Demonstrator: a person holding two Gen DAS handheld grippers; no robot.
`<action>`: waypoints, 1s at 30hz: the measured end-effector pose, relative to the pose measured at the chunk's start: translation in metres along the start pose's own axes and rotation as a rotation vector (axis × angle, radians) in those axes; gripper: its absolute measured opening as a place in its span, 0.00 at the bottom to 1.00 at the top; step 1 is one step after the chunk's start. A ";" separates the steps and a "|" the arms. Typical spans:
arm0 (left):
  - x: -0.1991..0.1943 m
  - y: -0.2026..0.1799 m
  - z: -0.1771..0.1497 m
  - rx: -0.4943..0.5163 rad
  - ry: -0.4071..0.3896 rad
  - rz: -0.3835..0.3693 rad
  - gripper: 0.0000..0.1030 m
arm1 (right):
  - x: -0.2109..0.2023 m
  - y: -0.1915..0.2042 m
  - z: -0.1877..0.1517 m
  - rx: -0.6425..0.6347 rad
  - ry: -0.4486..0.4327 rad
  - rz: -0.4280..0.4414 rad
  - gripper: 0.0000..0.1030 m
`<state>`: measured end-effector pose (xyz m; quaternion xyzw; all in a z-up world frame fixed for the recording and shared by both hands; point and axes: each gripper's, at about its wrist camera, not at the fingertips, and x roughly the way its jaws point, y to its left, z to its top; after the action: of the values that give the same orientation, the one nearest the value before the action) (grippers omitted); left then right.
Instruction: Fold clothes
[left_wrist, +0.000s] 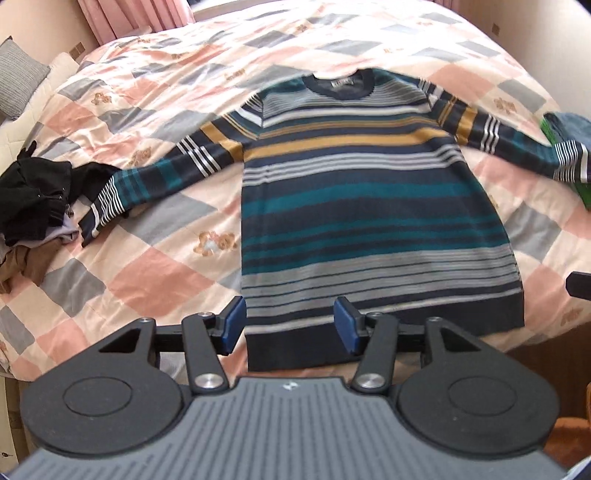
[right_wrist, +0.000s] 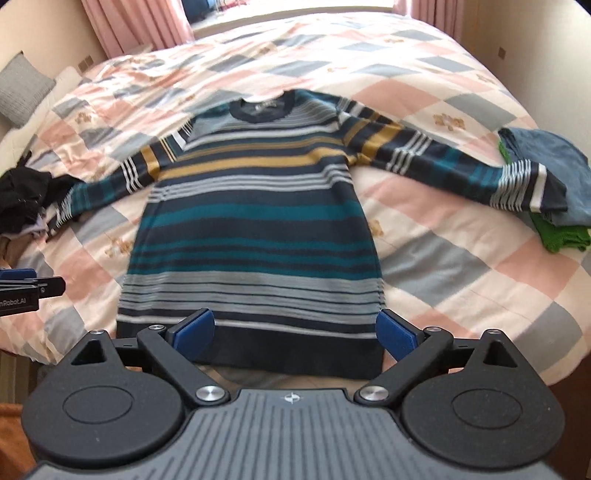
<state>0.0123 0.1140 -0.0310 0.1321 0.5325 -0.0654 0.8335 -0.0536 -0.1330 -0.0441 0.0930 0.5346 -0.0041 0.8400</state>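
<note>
A long-sleeved knit sweater striped in navy, teal, grey and mustard (left_wrist: 373, 206) lies flat and face-up on the pink, grey and cream patchwork quilt (left_wrist: 155, 273), collar at 12 o'clock, hem at 6 o'clock at the bed's near edge, sleeves spread toward 9 and 3 o'clock. The left gripper (left_wrist: 290, 325) hovers near the hem's left corner with its blue-padded jaws parted and empty; the right gripper (right_wrist: 295, 334) hangs near the hem's right half, jaws wide apart, holding nothing.

Laying out looks finished, so folding is about to begin. The next move likely calls for pinching a sleeve cuff or side edge and carrying it across the body. The right cuff rests on a folded stack of blue and green garments (right_wrist: 550, 184); a crumpled pile of black and brown clothes (left_wrist: 33, 206) sits just beside the left cuff.
</note>
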 end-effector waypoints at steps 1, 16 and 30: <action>0.001 -0.001 -0.002 0.002 0.007 -0.001 0.47 | 0.000 -0.001 -0.002 0.002 0.008 -0.004 0.94; -0.014 -0.015 -0.012 0.043 0.008 0.002 0.61 | -0.009 -0.034 -0.012 0.040 0.035 -0.052 0.94; -0.024 -0.017 0.000 0.046 -0.014 0.018 0.63 | -0.019 -0.044 -0.007 0.061 0.012 -0.069 0.95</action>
<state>-0.0025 0.0973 -0.0116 0.1555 0.5239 -0.0708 0.8345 -0.0724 -0.1771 -0.0368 0.0999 0.5422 -0.0488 0.8328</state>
